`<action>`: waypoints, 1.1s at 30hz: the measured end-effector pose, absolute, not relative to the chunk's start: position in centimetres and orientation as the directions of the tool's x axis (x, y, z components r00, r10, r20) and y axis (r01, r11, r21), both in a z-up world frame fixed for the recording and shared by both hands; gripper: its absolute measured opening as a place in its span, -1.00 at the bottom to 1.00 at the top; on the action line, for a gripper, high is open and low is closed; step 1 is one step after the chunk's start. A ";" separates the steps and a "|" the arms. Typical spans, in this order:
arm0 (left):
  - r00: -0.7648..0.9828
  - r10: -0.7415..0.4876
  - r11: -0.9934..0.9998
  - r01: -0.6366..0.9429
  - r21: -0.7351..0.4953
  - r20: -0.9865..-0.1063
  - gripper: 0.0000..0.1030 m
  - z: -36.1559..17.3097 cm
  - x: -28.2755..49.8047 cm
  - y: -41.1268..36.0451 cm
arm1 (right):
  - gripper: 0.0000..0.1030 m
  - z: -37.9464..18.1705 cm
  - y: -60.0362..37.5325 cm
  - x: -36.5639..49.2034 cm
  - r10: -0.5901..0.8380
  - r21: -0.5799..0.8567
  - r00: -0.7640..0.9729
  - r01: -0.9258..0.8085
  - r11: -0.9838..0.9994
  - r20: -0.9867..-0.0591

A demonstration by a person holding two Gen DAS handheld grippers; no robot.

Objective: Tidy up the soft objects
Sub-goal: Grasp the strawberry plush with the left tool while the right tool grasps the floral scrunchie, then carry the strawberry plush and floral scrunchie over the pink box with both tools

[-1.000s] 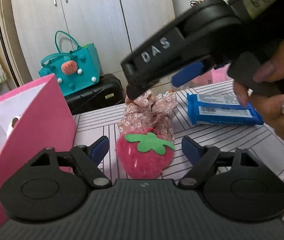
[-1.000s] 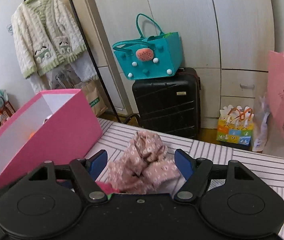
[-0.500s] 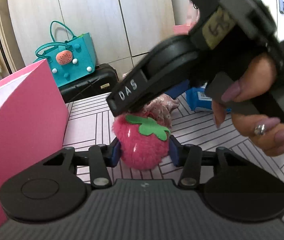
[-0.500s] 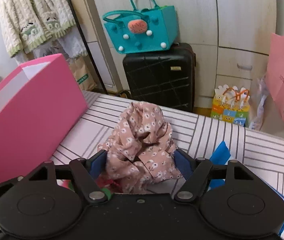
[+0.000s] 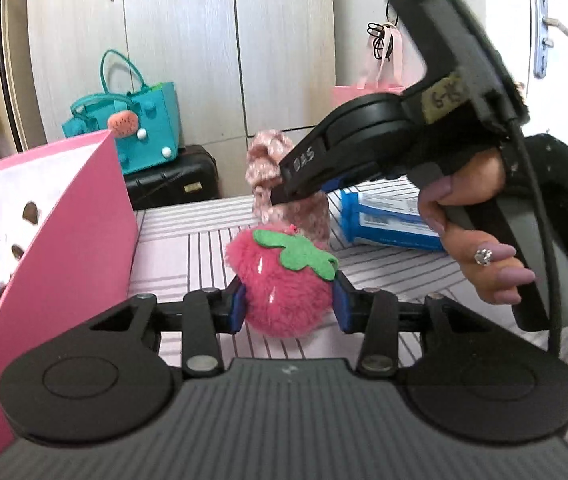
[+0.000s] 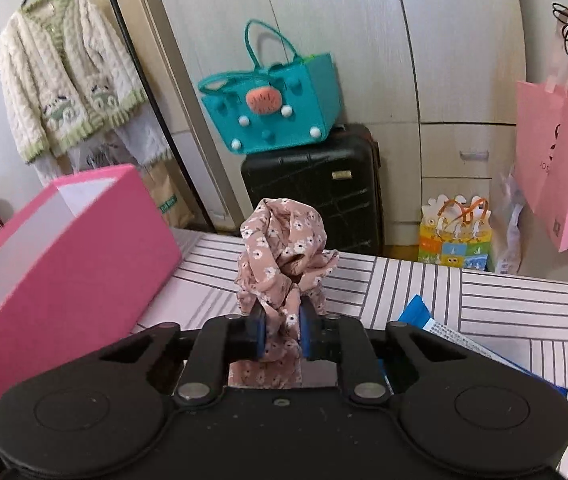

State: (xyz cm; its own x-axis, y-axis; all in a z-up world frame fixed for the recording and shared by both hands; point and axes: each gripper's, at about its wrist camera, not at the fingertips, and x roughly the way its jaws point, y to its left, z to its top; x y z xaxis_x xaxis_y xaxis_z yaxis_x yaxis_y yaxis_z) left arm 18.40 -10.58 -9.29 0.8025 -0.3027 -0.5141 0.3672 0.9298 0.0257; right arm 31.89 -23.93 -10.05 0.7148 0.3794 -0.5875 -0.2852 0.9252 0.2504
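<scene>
A fluffy pink plush strawberry with a green felt leaf sits between the blue pads of my left gripper; the jaws are still closing and press its sides, just above the striped table. My right gripper is shut on a bunched pink floral cloth, which stands up from its pads. In the left wrist view the right gripper, held by a hand, pinches that floral cloth just behind the strawberry. An open pink box stands at the left.
A blue wrapped packet lies on the table at the right, under the right gripper. The pink box holds orange and green items. Beyond the table stand a black suitcase with a teal bag, and a hanging pink bag.
The left jaws closed in on the strawberry and raised it slightly. The right jaws shut on the floral cloth, which now stands bunched and lifted instead of lying spread.
</scene>
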 end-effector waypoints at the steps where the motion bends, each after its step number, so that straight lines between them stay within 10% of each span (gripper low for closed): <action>1: 0.795 -0.311 0.929 0.371 0.012 -0.521 -0.21 -9.2 18.2 -10.4 | -0.63 -9.8 -24.0 31.5 0.385 0.255 0.717 -0.288 0.923 -0.582; 33: 0.586 -0.471 0.843 0.520 -0.139 -0.660 -0.20 -8.0 11.4 -3.4 | -0.61 -9.3 -24.2 16.5 0.505 0.331 0.549 -0.390 0.859 -0.666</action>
State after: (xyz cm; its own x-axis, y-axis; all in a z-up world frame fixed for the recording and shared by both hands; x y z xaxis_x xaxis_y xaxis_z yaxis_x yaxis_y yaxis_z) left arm 11.35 -3.42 -8.04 0.5857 -0.4706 -0.6600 0.5202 0.8426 -0.1393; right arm 16.51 -24.16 -9.34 0.5485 0.5053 -0.6662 -0.3897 0.8594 0.3310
